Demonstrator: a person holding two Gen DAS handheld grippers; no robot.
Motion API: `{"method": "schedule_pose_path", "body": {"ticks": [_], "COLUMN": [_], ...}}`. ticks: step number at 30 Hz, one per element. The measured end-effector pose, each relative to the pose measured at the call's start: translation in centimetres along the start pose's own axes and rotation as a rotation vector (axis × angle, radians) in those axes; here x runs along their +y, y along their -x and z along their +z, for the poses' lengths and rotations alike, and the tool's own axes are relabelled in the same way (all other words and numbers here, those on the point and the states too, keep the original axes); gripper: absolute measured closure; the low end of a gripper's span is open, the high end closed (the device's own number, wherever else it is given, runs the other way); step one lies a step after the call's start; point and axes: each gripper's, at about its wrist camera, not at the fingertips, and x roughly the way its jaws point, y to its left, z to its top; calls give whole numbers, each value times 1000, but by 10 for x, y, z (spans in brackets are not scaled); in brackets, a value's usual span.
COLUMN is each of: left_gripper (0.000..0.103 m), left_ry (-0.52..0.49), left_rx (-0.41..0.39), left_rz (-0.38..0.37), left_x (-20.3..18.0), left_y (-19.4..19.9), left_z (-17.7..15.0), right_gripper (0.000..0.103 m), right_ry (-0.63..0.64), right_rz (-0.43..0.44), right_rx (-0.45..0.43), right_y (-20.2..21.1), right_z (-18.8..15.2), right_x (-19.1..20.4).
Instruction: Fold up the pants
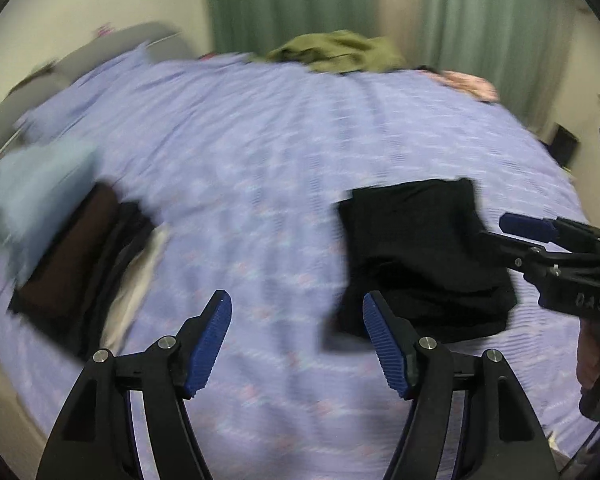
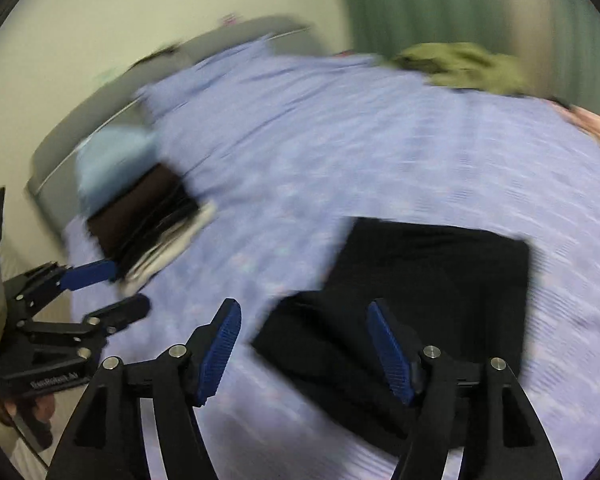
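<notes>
Black pants [image 1: 424, 256] lie folded into a rough rectangle on the lilac bedspread [image 1: 260, 160], right of centre in the left wrist view. In the right wrist view the pants [image 2: 432, 304] lie just ahead. My left gripper [image 1: 298, 344] is open and empty above the bedspread, left of the pants. My right gripper [image 2: 304, 352] is open and empty above the pants' near left corner. The right gripper also shows at the right edge of the left wrist view [image 1: 500, 232]. The left gripper shows at the left of the right wrist view [image 2: 108, 292]. Both views are motion-blurred.
A stack of folded clothes [image 1: 84, 264] in brown, black and white lies at the bed's left, with a light blue item [image 1: 40, 192] beside it. An olive garment [image 1: 340, 54] and a pink one [image 1: 470, 82] lie at the far edge. Green curtains [image 1: 380, 0] hang behind.
</notes>
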Motion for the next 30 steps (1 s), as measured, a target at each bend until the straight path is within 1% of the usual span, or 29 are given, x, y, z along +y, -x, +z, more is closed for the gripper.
{"method": "schedule_pose_path", "body": {"ticks": [2,3,4,6,8,9,11,13,15,18,20,22,25,26,27,28,30], "left_gripper": [36,36,36,36,36,36,36,36,36,37,40,44,59,71,85,90,93], "left_ry": [-69,-113,-162,-243,-306,-337,-406,-443,-458,-464,-455,-452,-433,-425,-411,-404,-383], "left_rx": [-19,-28,-32,-36,-21,-14,0,11,21,38,65,82,113,124,140,144,122], "left_rz": [-52,-72,-93,-136,-176,-188,-187,-172,-157,-130,-133,-125,-105,-112,-129,-130,-157], "left_x": [-30,-50,-71,-111,-146,-163,-193,-210,-222,-231,-232,-233,-232,-231,-227,-225,-214], "left_y": [-5,-10,-15,-28,-43,-50,-66,-79,-91,-105,-115,-123,-136,-140,-144,-144,-136], "left_z": [7,10,12,12,10,8,2,-3,-5,-10,-12,-16,-16,-14,-11,-8,8], "right_gripper": [36,36,36,36,36,36,36,36,36,36,36,36,36,36,36,36,36], "right_ry": [-70,-122,-160,-219,-255,-272,-298,-321,-339,-364,-375,-385,-389,-387,-385,-384,-383], "right_rz": [-64,-121,-158,-204,-242,-266,-282,-289,-288,-272,-267,-256,-243,-238,-236,-234,-229], "right_rx": [2,12,21,43,66,78,93,101,110,114,118,120,121,119,119,118,111], "right_y": [16,26,33,44,51,55,58,60,59,56,50,46,42,40,39,39,38], "right_z": [-10,-21,-30,-46,-60,-69,-80,-88,-96,-107,-112,-116,-119,-119,-118,-118,-115], "right_x": [-31,-55,-72,-99,-120,-130,-143,-152,-161,-167,-170,-173,-175,-176,-176,-176,-177]}}
